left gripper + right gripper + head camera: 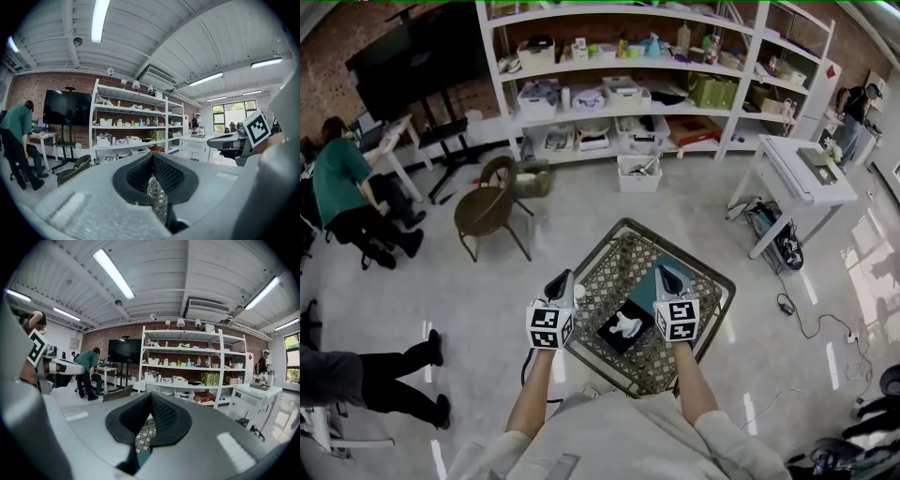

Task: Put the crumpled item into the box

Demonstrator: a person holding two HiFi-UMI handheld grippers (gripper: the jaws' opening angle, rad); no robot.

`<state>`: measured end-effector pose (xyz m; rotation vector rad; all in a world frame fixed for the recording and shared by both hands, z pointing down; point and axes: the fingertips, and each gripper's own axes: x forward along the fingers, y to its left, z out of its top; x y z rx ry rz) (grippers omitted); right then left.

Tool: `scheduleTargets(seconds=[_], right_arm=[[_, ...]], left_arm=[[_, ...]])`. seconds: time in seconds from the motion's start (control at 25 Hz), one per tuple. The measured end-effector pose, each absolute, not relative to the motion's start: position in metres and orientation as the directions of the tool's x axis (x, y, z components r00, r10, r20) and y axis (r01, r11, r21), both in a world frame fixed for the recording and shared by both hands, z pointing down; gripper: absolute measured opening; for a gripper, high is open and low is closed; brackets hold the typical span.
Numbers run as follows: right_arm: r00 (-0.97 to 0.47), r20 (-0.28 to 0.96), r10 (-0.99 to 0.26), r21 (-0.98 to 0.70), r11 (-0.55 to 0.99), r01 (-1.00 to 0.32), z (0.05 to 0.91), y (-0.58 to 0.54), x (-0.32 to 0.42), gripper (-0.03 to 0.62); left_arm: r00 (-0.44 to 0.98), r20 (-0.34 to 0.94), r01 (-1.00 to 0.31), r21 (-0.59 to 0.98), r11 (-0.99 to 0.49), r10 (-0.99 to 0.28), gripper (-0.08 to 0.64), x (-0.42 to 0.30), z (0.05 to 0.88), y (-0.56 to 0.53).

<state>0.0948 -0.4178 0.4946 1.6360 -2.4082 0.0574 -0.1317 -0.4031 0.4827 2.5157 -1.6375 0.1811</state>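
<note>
The left gripper [561, 281] and right gripper [669, 274] hover side by side above the lattice-topped table [602, 265], each marker cube showing black-and-white squares. In the left gripper view the left gripper's [153, 159] jaws meet at the tips with nothing between them. The right gripper's [150, 398] jaws are likewise pressed together and empty. The white crumpled item [625, 324] lies on a black square piece [617, 339] near the table's near edge. A teal rectangle [645, 286] lies just beyond it.

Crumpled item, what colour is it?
The crumpled item is white; head view shows it best.
</note>
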Motion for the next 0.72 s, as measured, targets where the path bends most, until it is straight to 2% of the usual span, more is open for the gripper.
scheduleTargets(seconds=[0.72], right_arm=[[-0.370, 0.232, -0.900, 0.144, 0.408, -0.902, 0.504, -0.416, 0.081, -0.002]], left_arm=[[0.401, 0.149, -0.916, 0.047, -0.399, -0.904, 0.006, -0.132, 0.480, -0.407]])
